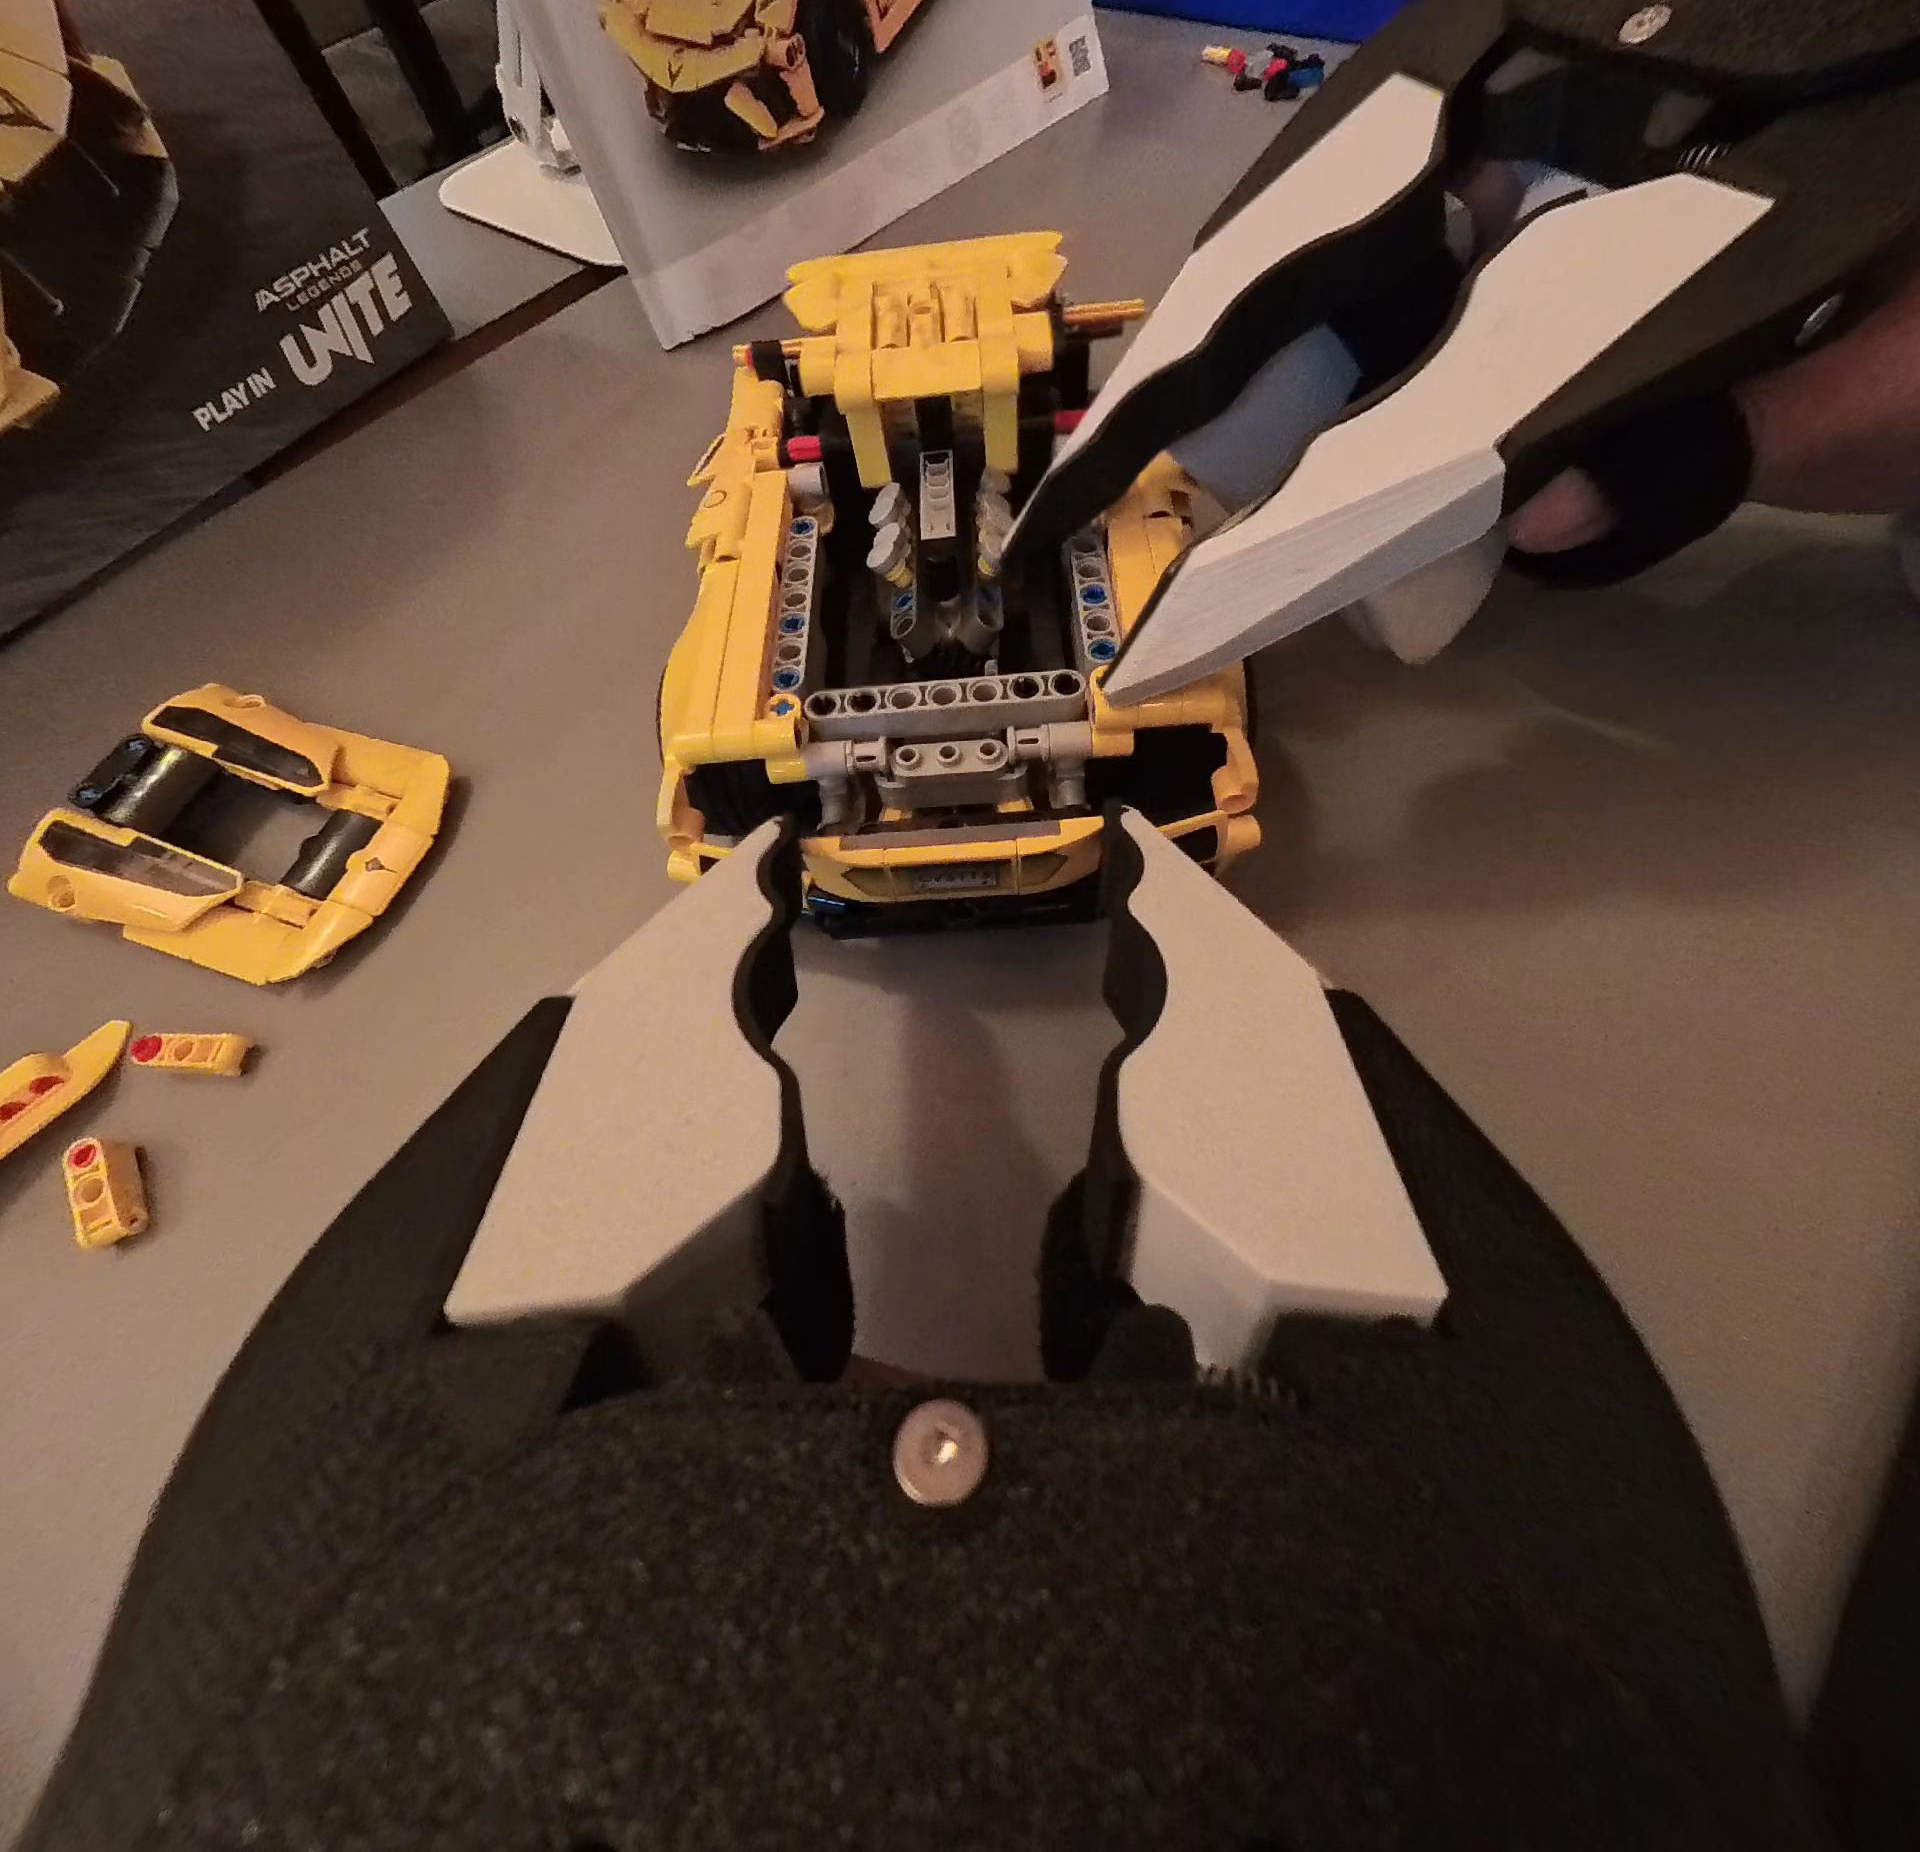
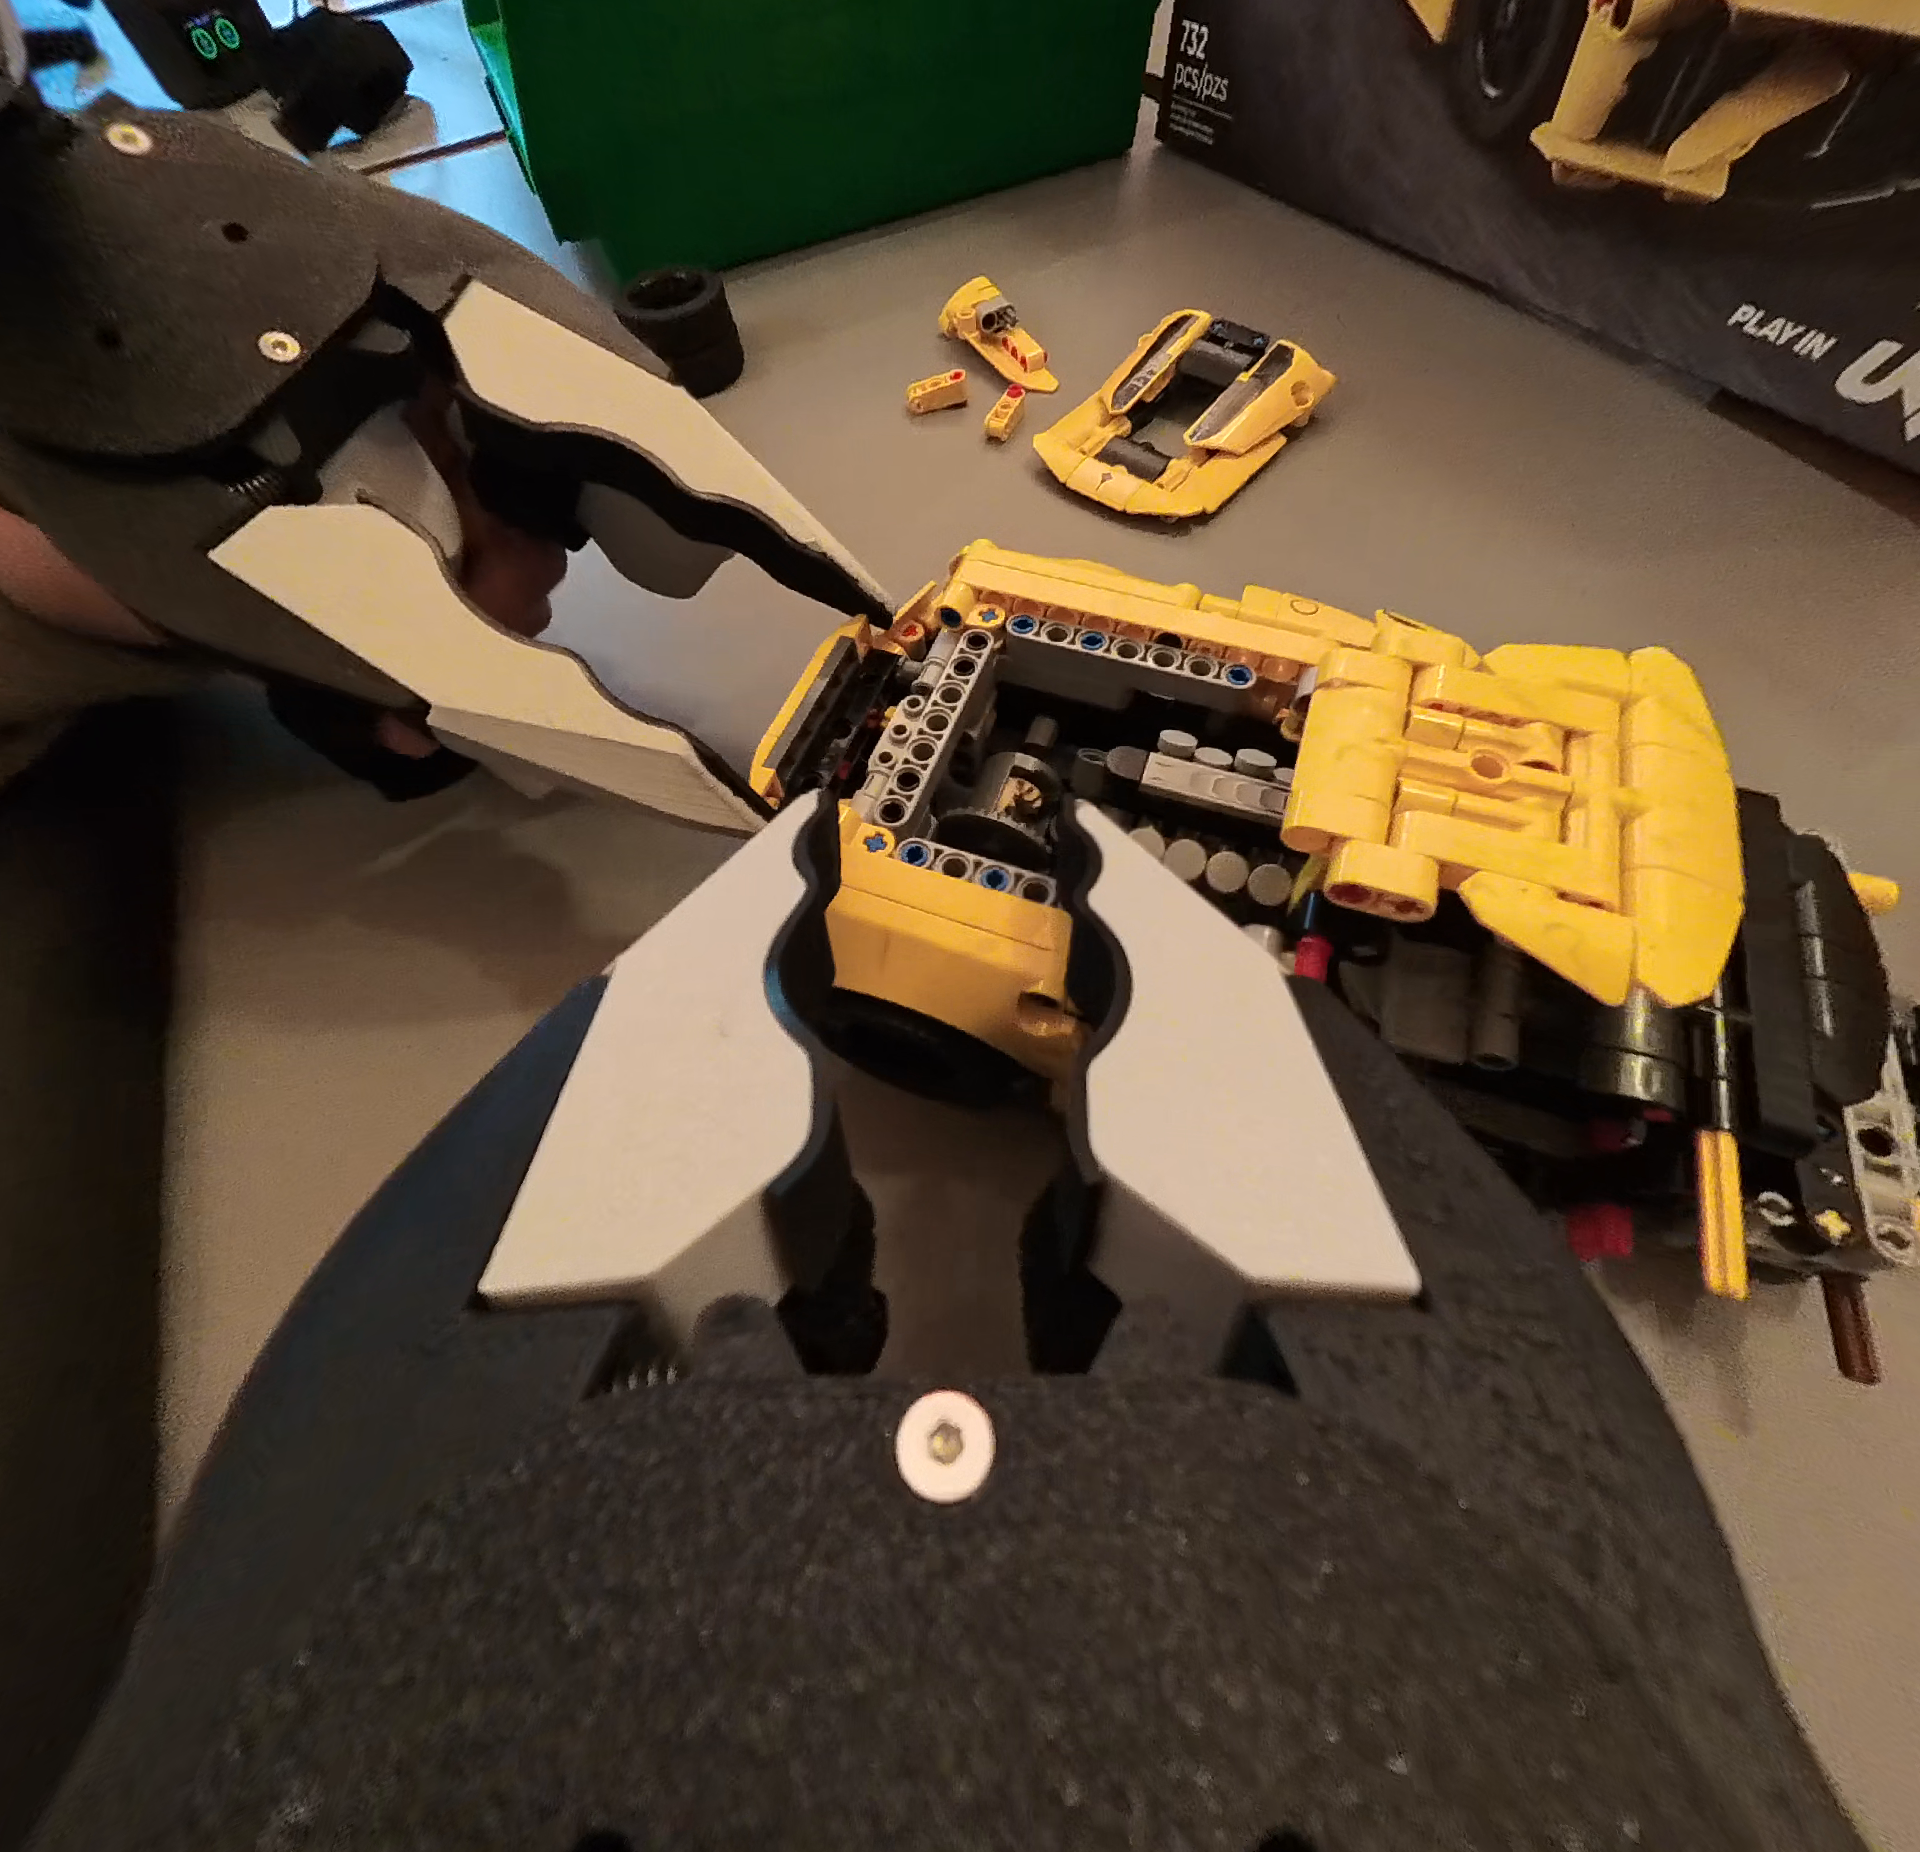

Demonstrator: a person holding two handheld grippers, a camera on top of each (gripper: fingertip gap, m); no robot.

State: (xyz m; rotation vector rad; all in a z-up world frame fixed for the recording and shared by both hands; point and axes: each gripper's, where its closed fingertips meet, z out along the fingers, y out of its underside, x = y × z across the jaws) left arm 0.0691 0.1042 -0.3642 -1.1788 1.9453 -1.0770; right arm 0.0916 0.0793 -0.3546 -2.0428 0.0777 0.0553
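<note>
left gripper [image 1: 951, 846] spread wide, tips bracketing end of yellow brick car [image 1: 956, 597] | right gripper [image 2: 951, 846] clamped on car's near yellow corner | car on grey table [image 1: 1455, 971], top open | detached yellow roof panel [image 1: 239, 831] and small yellow pieces [image 1: 192, 1052] apart on table | printed box [image 2: 1662, 140] behind

A hobby or lab workbench: a grey table [image 1: 1455, 971] carries a half-built yellow brick car [image 1: 935, 607], its product box [image 1: 208, 296] behind, a green bin [image 2: 821, 88] beside.
</note>
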